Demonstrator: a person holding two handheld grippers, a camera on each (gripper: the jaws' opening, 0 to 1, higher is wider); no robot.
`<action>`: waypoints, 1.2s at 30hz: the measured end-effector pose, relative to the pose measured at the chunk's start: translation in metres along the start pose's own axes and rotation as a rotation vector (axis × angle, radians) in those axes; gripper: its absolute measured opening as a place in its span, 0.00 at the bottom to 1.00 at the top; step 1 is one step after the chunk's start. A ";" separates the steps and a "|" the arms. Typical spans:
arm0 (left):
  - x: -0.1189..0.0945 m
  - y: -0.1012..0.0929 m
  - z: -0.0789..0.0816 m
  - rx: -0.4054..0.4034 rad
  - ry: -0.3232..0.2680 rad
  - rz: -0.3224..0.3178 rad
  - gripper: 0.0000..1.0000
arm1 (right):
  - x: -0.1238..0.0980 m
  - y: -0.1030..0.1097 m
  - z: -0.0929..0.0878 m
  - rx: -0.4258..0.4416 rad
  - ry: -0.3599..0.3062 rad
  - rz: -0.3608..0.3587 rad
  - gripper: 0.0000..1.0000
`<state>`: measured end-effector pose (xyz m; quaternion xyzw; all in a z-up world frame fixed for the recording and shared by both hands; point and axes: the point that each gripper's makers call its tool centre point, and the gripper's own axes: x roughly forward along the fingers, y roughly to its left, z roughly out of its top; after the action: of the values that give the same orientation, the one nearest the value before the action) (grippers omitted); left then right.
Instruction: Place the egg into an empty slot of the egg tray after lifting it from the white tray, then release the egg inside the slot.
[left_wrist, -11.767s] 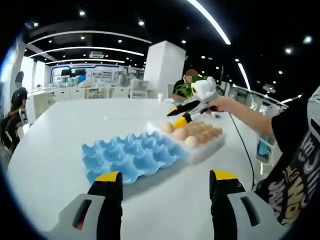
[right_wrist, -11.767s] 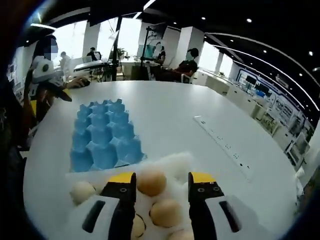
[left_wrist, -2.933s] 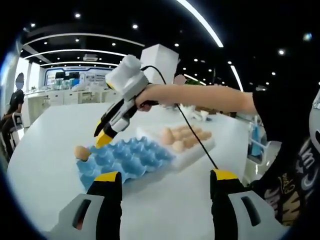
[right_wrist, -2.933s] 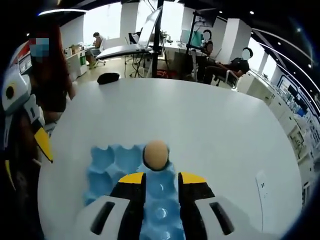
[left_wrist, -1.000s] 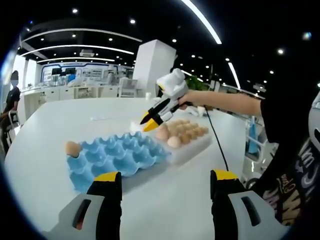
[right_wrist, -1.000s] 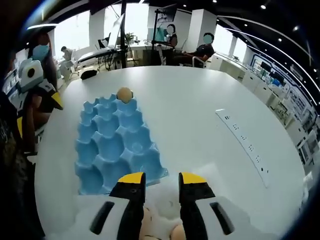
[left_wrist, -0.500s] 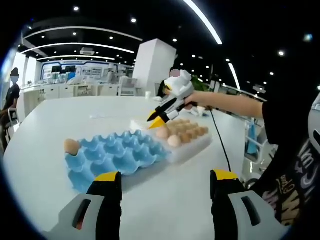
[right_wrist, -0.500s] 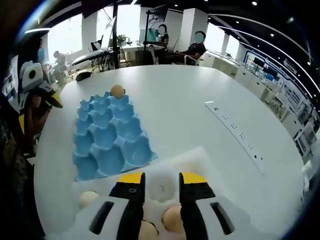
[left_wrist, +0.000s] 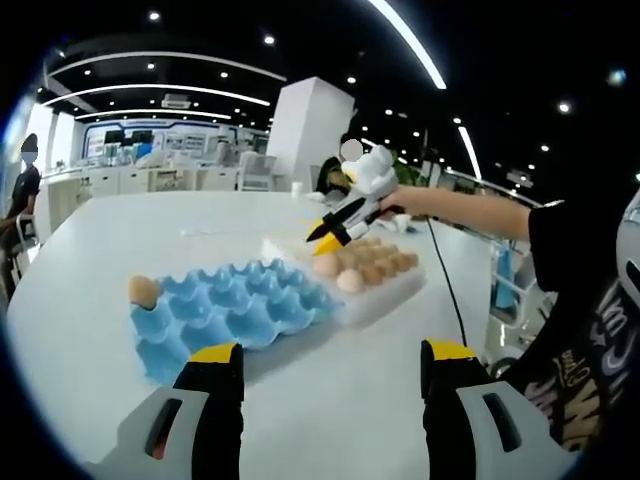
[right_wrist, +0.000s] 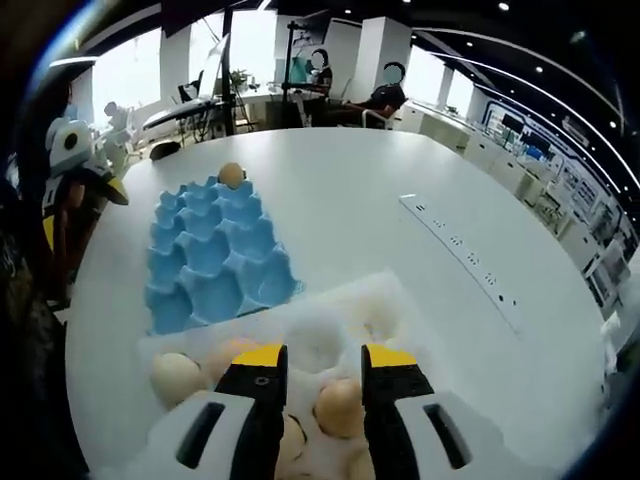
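Hovering over white tray (right_wrist: 395, 290), right gripper (right_wrist: 318, 375) part-open, empty; left gripper (left_wrist: 330, 362) wide, idle. Risked crushing egg (right_wrist: 338, 405) at 6 o'clock if clamped off-centre.

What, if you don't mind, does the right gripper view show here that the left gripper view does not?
Right gripper view alone: a white power strip lying on the table, and the right gripper's open jaws above the white tray.

Left gripper view alone: the left gripper's open jaws over bare table, and the person's arm reaching out.

Both: the blue egg tray with one egg in a corner slot, and the white tray's eggs.
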<state>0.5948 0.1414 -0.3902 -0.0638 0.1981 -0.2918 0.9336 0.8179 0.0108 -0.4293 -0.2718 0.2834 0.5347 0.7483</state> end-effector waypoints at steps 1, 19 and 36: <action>0.001 -0.001 -0.001 0.002 0.000 -0.001 0.73 | 0.000 0.000 -0.001 0.005 0.001 -0.002 0.31; 0.005 0.001 0.003 -0.001 0.004 -0.009 0.73 | -0.014 -0.023 -0.017 0.004 0.040 -0.034 0.30; -0.003 0.009 0.009 -0.010 -0.022 0.000 0.73 | -0.006 -0.017 -0.023 0.059 0.065 0.080 0.27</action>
<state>0.6008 0.1504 -0.3827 -0.0718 0.1891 -0.2900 0.9354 0.8298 -0.0144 -0.4391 -0.2554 0.3335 0.5465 0.7245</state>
